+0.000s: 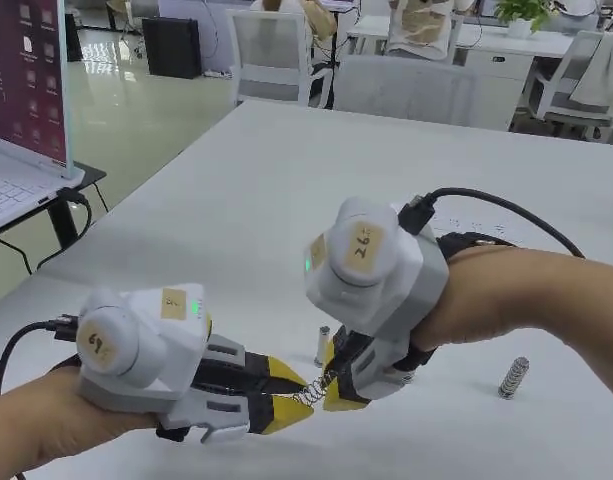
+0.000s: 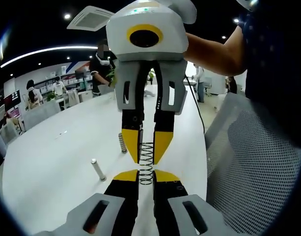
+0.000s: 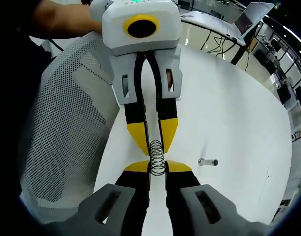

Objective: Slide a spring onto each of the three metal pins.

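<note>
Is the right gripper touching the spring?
Touching: in the right gripper view, the right gripper has its yellow tips clamped on the spring.

round tan sticker [image 1: 363, 243] on the right gripper [image 1: 334, 380] housing, handwritten "26" plus an unclear mark, second sticker [image 1: 98, 345] on the left gripper [image 1: 300, 392] to its left, scrawl unreadable, laptop screen [image 1: 26, 80] far left, text too small

white table [image 1: 286, 180] | pin [image 1: 322, 345] upright | loose spring [image 1: 513, 377] well apart
</note>
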`<state>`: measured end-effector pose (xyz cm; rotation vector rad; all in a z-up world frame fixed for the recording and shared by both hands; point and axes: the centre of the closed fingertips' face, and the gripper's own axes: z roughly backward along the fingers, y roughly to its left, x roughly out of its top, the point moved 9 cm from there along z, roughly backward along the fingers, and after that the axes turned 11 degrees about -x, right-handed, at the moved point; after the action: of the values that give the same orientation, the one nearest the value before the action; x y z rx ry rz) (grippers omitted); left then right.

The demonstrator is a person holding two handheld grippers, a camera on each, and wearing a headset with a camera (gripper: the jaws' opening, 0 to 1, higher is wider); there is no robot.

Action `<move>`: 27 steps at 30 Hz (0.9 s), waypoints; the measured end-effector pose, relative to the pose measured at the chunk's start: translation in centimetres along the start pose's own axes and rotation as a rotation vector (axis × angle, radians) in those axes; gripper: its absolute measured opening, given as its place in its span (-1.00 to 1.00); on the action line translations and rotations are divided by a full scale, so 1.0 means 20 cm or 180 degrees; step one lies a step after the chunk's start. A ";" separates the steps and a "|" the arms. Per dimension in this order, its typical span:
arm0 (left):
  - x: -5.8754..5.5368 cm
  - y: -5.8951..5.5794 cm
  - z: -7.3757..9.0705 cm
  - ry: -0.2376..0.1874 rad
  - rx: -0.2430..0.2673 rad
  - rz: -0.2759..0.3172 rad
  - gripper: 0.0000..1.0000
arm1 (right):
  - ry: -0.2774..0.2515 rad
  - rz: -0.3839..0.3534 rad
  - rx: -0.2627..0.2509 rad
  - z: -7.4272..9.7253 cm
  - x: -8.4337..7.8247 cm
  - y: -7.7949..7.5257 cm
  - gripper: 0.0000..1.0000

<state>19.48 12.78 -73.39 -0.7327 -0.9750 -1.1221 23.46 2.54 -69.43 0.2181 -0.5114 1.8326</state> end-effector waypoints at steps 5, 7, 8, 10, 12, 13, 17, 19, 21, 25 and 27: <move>-0.01 0.01 0.01 -0.0013 0.0003 0.0011 -0.95 | -0.0044 0.0030 0.0000 0.01 0.02 0.00 -0.82; -0.02 0.02 0.01 -0.0018 0.0006 0.0014 -0.95 | -0.0061 0.0048 0.0005 0.01 0.04 0.00 -0.83; -0.02 0.02 0.01 -0.0019 0.0007 0.0015 -0.95 | -0.0067 0.0054 0.0006 0.01 0.04 0.00 -0.83; -0.03 0.02 0.02 -0.0020 0.0011 0.0019 -0.95 | -0.0071 0.0070 0.0007 0.01 0.05 0.00 -0.83; -0.03 0.02 0.02 -0.0019 0.0012 0.0024 -0.95 | -0.0075 0.0074 0.0014 0.00 0.05 0.00 -0.83; -0.03 0.02 0.02 -0.0020 0.0013 0.0025 -0.95 | -0.0081 0.0084 0.0015 0.00 0.06 0.00 -0.83; -0.02 0.01 0.01 -0.0021 0.0021 0.0024 -0.95 | -0.0075 0.0102 0.0011 0.00 0.06 0.00 -0.83; -0.01 0.01 0.01 -0.0023 0.0022 0.0026 -0.95 | -0.0072 0.0107 0.0012 0.00 0.06 0.00 -0.83; -0.01 0.01 0.01 -0.0032 0.0021 0.0029 -0.95 | -0.0079 0.0108 0.0014 0.00 0.07 0.00 -0.83; -0.02 0.02 0.01 -0.0036 0.0025 0.0033 -0.95 | -0.0069 0.0110 0.0013 0.00 0.08 0.00 -0.83; -0.03 0.02 0.01 -0.0035 0.0019 0.0037 -0.95 | -0.0062 0.0105 0.0022 0.00 0.08 0.00 -0.83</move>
<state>19.67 13.25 -73.79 -0.7396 -0.9818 -1.1056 22.89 3.82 -68.83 0.2336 -0.5252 1.8660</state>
